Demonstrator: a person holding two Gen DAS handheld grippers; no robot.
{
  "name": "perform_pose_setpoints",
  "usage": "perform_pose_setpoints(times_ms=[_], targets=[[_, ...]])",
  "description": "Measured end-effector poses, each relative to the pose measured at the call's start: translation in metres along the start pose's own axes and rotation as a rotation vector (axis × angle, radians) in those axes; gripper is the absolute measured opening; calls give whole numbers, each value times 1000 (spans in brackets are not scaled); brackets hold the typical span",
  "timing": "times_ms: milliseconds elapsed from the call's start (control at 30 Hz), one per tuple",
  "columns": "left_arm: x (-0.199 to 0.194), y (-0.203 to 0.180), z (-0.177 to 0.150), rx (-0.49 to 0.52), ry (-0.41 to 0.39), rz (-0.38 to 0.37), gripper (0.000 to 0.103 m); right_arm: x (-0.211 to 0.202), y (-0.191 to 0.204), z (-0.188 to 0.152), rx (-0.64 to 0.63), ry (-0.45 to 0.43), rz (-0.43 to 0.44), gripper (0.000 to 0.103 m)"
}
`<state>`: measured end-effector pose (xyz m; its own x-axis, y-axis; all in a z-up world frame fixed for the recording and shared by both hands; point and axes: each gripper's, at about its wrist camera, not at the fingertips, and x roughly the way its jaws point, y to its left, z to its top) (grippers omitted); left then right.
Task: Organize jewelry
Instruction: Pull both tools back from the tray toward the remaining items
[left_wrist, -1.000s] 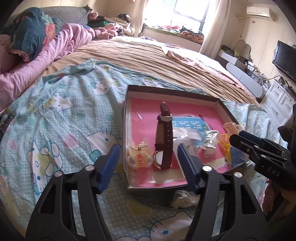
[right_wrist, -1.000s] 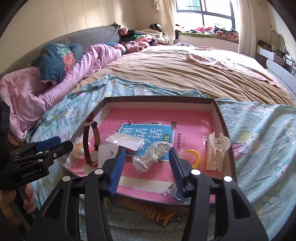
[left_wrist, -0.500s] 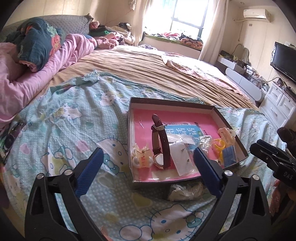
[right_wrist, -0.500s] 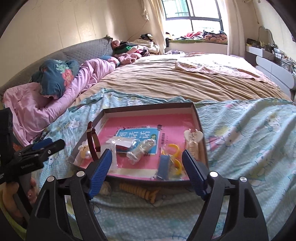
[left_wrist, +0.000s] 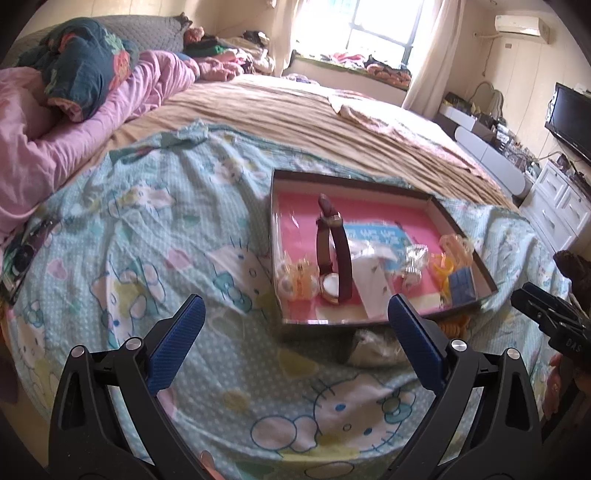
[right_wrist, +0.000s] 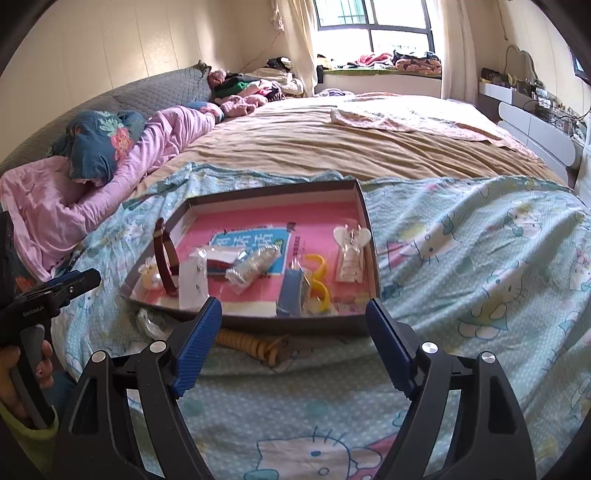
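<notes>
A shallow box with a pink floor (left_wrist: 295, 225) (right_wrist: 325, 229) lies on the bed. It holds a maroon-strapped watch (left_wrist: 332, 258) (right_wrist: 166, 258), a white hair claw (right_wrist: 351, 254), yellow rings (right_wrist: 317, 277), a blue card (right_wrist: 291, 291), a clear plastic bag (right_wrist: 251, 264) and a pale hair clip (left_wrist: 297, 282). My left gripper (left_wrist: 295, 339) is open and empty, short of the box's near edge. My right gripper (right_wrist: 295, 347) is open and empty, also short of the box. An orange spiral hair tie (right_wrist: 251, 343) lies on the sheet just in front of the box.
The bed has a cartoon-cat sheet (left_wrist: 147, 258), a tan cover (right_wrist: 332, 147) and pink bedding (left_wrist: 74, 140) at the left. A crumpled clear bag (left_wrist: 373, 347) lies by the box's front. A TV (left_wrist: 569, 118) and white drawers (left_wrist: 554, 210) stand to the right.
Both grippers have pulled back from the box and opened wide. The blue card now lies in the box near the yellow rings.
</notes>
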<state>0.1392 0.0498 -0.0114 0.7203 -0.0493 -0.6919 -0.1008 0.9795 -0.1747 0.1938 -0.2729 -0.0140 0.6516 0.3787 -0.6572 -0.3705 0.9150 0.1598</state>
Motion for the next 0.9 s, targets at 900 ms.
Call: perform_pose_setpoints(times_ms=[900], targets=[[75,-66,-40,139,191,-25,93,45,-19,-28,19,148,114,67]])
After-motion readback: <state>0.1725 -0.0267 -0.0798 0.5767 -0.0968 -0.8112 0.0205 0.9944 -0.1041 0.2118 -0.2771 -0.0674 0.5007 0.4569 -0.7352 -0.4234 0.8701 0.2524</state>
